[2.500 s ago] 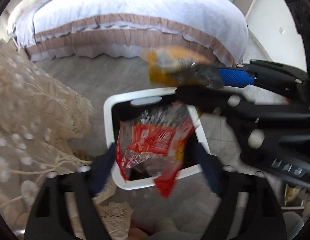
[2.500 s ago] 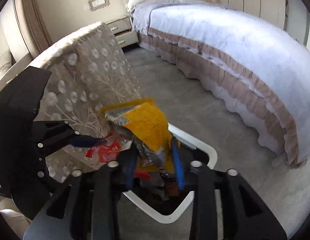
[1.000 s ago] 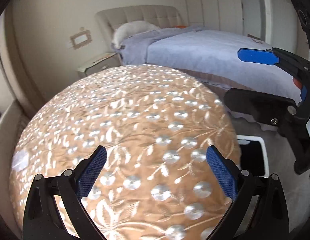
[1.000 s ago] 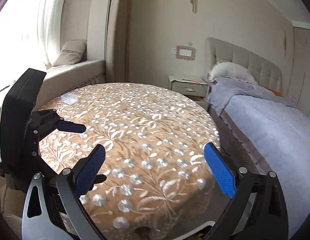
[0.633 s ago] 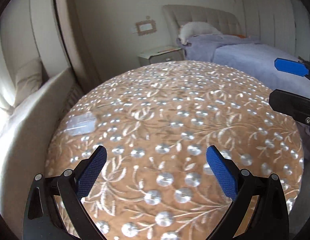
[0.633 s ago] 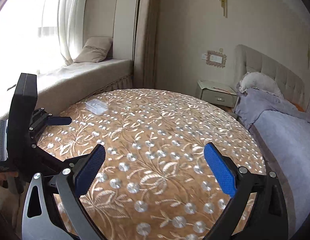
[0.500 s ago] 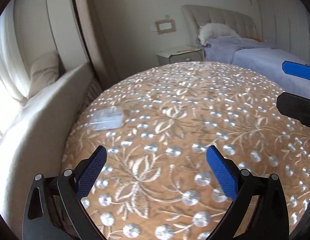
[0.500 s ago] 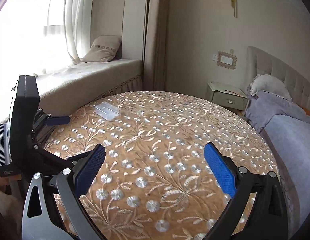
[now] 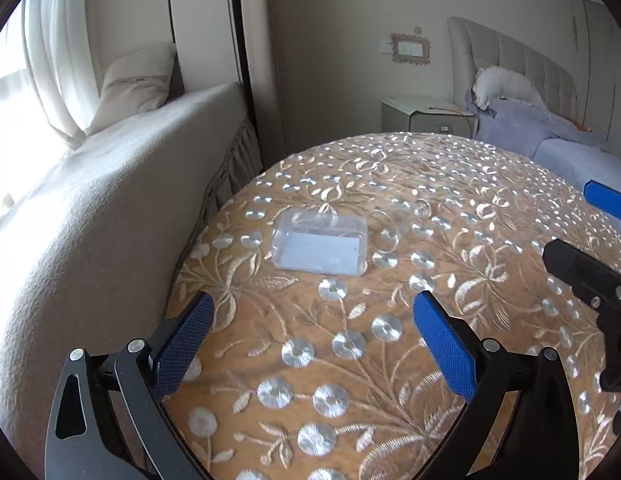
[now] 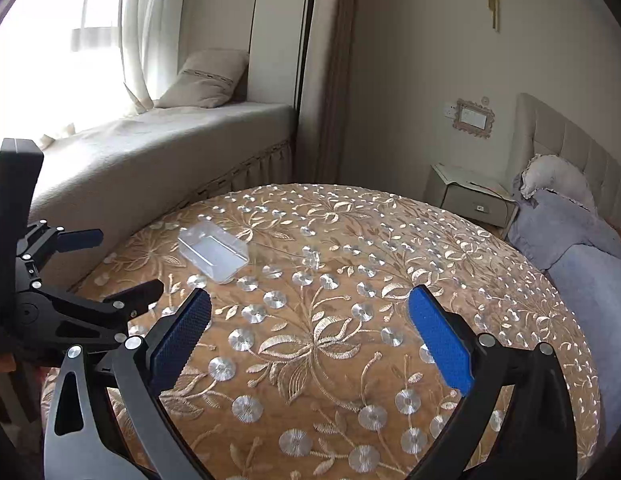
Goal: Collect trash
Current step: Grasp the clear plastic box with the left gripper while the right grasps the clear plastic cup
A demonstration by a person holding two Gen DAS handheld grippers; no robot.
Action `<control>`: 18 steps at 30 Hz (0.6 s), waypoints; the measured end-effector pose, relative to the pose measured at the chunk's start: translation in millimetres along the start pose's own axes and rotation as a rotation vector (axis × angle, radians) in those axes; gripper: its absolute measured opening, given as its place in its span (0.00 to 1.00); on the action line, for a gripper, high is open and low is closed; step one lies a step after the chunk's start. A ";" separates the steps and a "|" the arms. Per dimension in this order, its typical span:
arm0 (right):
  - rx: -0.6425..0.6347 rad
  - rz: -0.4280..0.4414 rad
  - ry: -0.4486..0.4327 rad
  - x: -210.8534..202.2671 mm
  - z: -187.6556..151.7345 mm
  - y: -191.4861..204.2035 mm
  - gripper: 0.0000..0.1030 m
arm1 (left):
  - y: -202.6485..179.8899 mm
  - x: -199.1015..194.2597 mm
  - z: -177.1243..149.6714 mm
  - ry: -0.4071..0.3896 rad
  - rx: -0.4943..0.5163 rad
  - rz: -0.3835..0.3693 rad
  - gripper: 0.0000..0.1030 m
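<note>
Left claw (image 9: 308, 334) released, nothing gripped, held above surface (image 9: 490, 208). Clear box (image 9: 319, 242) seen lying flat ahead, well apart from pads, toward window-seat side. Box best straddled across short sides, pads lowered level with embroidered cloth, closed gently: thin plastic judged slippery, easily crushed. Right claw (image 10: 308, 336) likewise released, empty, box (image 10: 213, 252) to its left; best kept clear.

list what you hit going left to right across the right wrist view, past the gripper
left gripper → clear plastic box on the embroidered tablecloth → nightstand → white pillow on the bed
</note>
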State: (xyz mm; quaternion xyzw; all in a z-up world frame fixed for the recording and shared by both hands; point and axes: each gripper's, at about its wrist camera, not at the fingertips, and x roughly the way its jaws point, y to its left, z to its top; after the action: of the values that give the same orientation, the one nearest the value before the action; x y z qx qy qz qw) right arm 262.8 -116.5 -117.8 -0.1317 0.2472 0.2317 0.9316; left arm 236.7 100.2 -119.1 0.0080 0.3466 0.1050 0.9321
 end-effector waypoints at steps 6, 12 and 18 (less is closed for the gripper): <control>-0.008 -0.004 0.110 67.8 2.6 7.9 0.95 | 9.2 44.2 22.2 0.040 0.002 -0.024 0.95; -0.009 0.023 0.163 107.4 11.6 12.9 0.96 | 32.6 70.8 22.4 0.089 0.002 -0.067 0.95; -0.001 0.025 0.207 135.4 17.9 13.8 0.96 | 54.8 74.7 16.5 0.116 -0.022 -0.062 0.95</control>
State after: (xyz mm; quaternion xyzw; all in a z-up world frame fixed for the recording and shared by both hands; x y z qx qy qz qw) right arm 367.5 -48.6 -175.2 -0.1525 0.3438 0.2284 0.8980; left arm 292.1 169.8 -149.9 -0.0192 0.3987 0.0801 0.9134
